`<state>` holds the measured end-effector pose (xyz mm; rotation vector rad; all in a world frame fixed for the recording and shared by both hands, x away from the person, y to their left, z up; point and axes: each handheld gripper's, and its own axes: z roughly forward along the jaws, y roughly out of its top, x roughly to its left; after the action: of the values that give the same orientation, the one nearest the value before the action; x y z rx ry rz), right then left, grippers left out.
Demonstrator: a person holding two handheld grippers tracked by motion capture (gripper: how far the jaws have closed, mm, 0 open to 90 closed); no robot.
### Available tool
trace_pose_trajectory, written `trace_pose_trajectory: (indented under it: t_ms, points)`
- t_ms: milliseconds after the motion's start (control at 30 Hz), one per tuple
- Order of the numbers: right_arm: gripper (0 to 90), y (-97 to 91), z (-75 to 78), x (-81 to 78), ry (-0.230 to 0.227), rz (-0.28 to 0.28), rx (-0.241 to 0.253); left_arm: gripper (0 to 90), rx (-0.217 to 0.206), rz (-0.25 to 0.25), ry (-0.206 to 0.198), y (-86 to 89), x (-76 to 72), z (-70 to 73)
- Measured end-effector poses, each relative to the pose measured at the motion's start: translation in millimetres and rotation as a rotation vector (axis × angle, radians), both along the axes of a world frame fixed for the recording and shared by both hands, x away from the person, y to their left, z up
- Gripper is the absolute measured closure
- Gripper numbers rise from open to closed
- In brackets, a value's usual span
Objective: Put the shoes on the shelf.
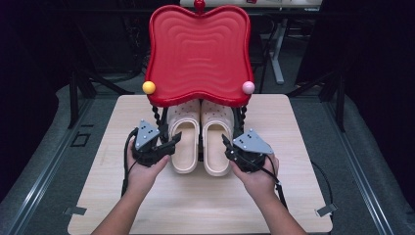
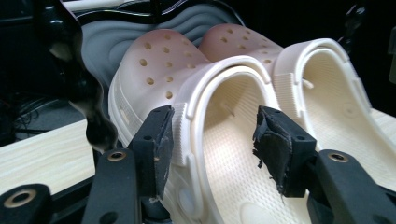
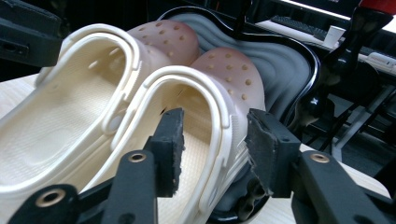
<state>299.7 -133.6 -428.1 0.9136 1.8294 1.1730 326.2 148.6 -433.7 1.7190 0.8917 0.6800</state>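
Under the red tray, we are straddling two clogs' outer walls.
Left gripper and right gripper are standing wide, unclamped; the foam left clog and right clog are looking light and squashy, rims firmest.

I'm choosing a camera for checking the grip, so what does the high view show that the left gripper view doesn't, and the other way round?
High view: the red wavy plastic tray topping the stand, its yellow ball and pink ball, and the right gripper at the right clog.
Left gripper view: close up, the left gripper is open, its jaws straddling the left clog's outer side wall, the inner pad clear of it.
Both: the pair of cream perforated foam clogs and the light wooden table.
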Motion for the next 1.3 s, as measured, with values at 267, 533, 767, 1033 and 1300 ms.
trace_pose_trajectory:
  t_ms: [267,533,767,1033,1300]
  points:
    - [60.8,-6.1,-8.3,-21.6,0.018,0.031,-0.009,53.1,-0.007,-0.023,0.019,9.4,-18.5,-5.5]
    - [61.2,-18.7,-16.2,-42.3,0.064,0.083,0.049,57.4,0.022,-0.059,0.027,15.9,-41.0,-18.5]
    - [71.2,-19.8,-32.2,-64.2,0.075,0.109,0.057,58.7,0.054,-0.067,0.03,13.8,-68.7,-34.3]
    - [87.4,-17.8,-59.8,-74.2,0.188,0.139,0.09,82.5,0.065,-0.068,0.065,15.6,-83.9,-59.0]
    - [90.0,-6.2,-81.6,-63.4,0.268,0.152,0.073,90.0,0.108,-0.108,0.114,4.1,-79.1,-82.7]
